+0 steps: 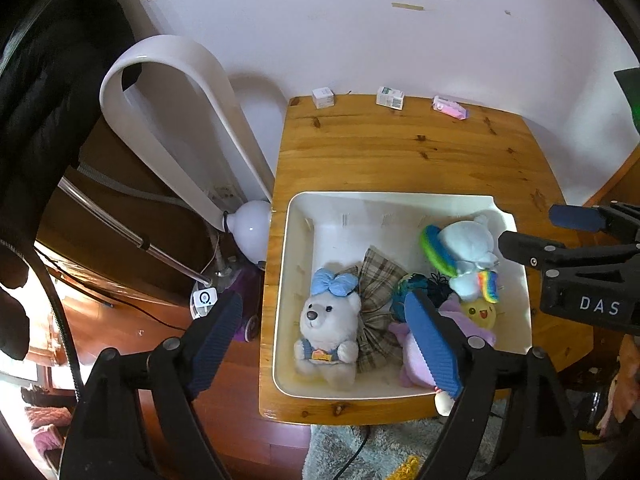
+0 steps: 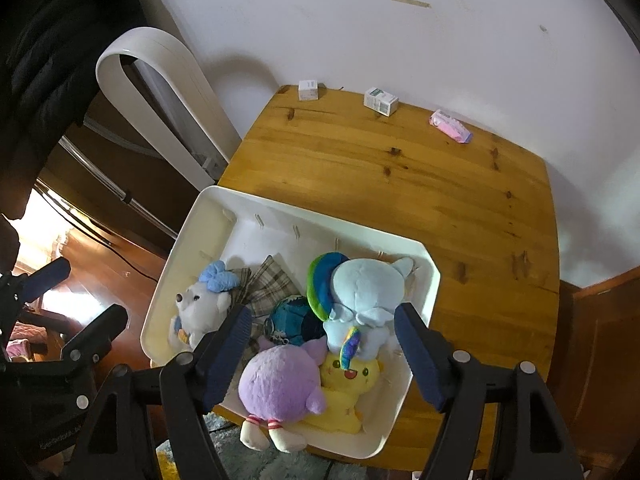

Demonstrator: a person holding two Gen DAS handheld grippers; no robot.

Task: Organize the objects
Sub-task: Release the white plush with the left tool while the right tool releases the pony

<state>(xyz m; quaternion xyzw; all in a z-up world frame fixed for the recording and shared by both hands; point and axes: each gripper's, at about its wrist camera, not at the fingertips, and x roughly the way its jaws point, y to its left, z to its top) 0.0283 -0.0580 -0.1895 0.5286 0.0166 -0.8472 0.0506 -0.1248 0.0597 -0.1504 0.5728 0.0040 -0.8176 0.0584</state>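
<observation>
white bin [image 2: 430, 280] at the near edge of wood table [image 2: 400, 168], packed w/ plush: white bear w/ blue bow [image 1: 326, 328], purple plush [image 2: 280, 388], yellow plush [image 2: 352, 380], pale-blue plush [image 2: 364, 284]. left gripper [image 1: 328, 340] & right gripper [image 2: 320, 356] both above it, jaws spread, holding nothing.

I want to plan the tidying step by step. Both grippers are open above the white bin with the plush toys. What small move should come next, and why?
Probably lower the right gripper a little and close it on the purple plush. Both grippers are open and empty, and this toy lies right under the right gripper's fingers at the near edge of the white bin, its feet hanging over the rim, so it is the easiest to grasp.
</observation>
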